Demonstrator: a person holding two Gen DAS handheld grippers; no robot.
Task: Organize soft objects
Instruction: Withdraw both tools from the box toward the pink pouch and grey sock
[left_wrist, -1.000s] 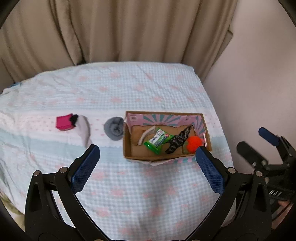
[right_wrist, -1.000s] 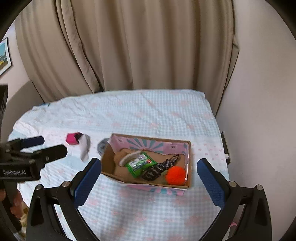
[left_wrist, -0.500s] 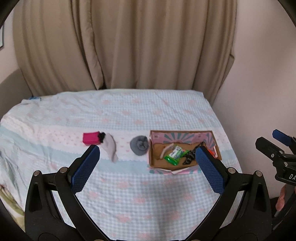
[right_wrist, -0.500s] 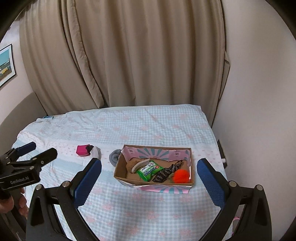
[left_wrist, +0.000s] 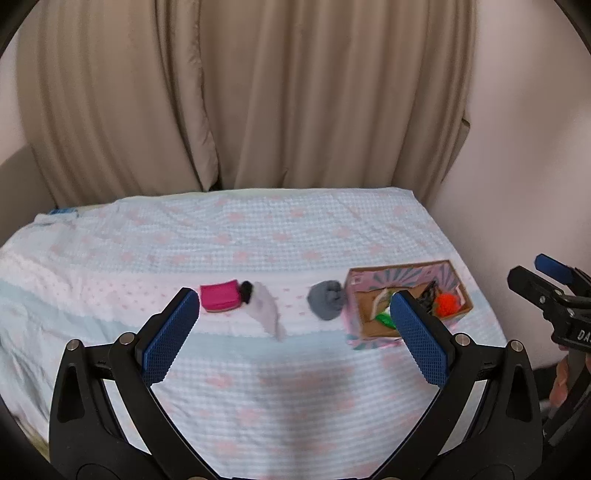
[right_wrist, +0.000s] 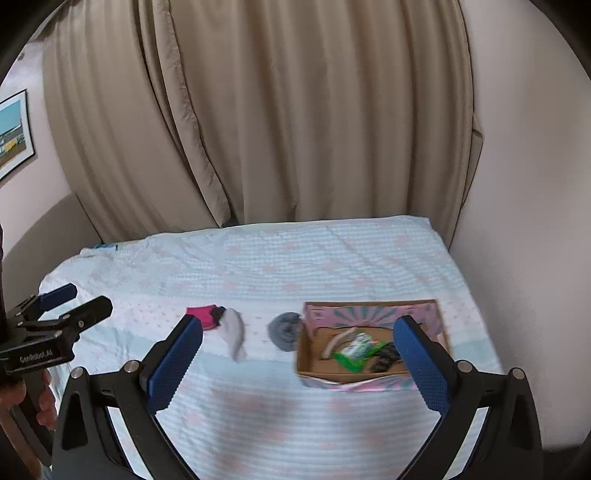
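Note:
A pink folded cloth (left_wrist: 218, 295), a small black piece (left_wrist: 245, 287) and a white sock (left_wrist: 264, 310) lie together mid-bed. A grey rolled sock (left_wrist: 325, 298) rests against the left wall of a cardboard box (left_wrist: 399, 273). Inside are an orange pompom (left_wrist: 447, 302), a green packet (right_wrist: 356, 350) and a dark patterned item (right_wrist: 384, 358). My left gripper (left_wrist: 291, 317) hangs open and empty well above the bed, short of the socks. My right gripper (right_wrist: 297, 332) is also open and empty, back from the box (right_wrist: 369, 314). Both views are slightly blurred.
The bed carries a pale blue and pink checked cover (left_wrist: 295, 387). Beige curtains (left_wrist: 258, 110) hang behind it and a wall (left_wrist: 535, 166) runs close along its right side. A hand holds the left gripper (right_wrist: 86, 298) at the right wrist view's left edge.
Both grippers have drawn back and up from the bed, so the box and socks look smaller. The left wrist view has swung left, shifting the box to its right side. Nothing was picked up.

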